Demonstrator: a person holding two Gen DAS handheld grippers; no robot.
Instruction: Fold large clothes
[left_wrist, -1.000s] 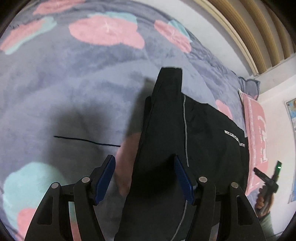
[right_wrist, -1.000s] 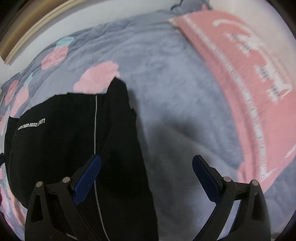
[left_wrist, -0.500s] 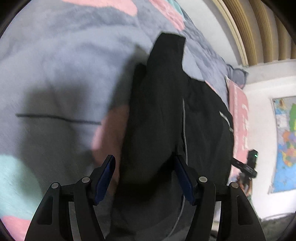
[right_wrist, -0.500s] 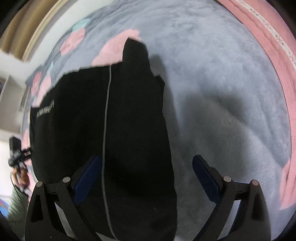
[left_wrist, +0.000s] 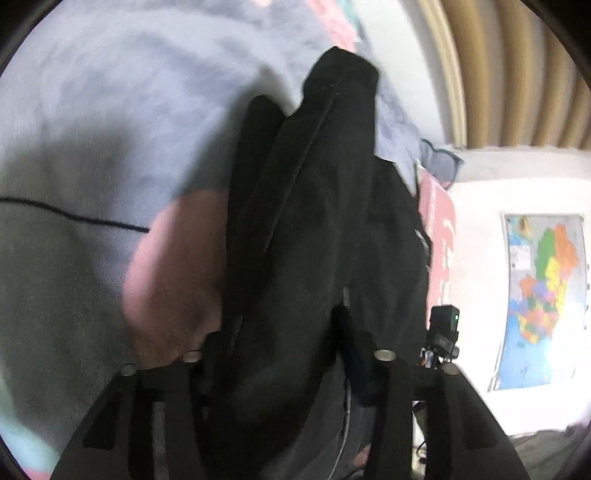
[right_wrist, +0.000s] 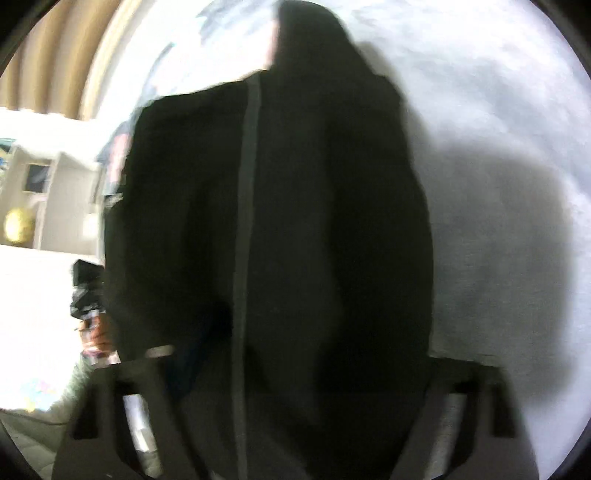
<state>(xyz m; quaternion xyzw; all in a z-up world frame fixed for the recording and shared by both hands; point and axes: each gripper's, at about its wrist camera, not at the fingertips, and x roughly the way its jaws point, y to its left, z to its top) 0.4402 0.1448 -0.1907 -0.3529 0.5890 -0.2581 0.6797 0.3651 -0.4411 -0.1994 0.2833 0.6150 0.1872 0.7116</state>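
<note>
A large black garment with a thin grey stripe lies on the grey fleece blanket and bunches between my left gripper's fingers, which stand apart; the cloth hides the pads. In the right wrist view the same garment fills the middle, its stripe running up the centre, and it drapes over my right gripper, whose fingers stand wide apart. Both views are blurred. Whether either gripper pinches the cloth cannot be told.
The blanket has pink and teal patches and a black line. A pink pillow lies beyond the garment. A map hangs on the white wall. The other gripper's handle shows at right; shelves at left.
Both grippers have moved forward onto the garment and tilted up. The cloth now fills each view and lies between the fingers. More wall and room shows at the sides.
</note>
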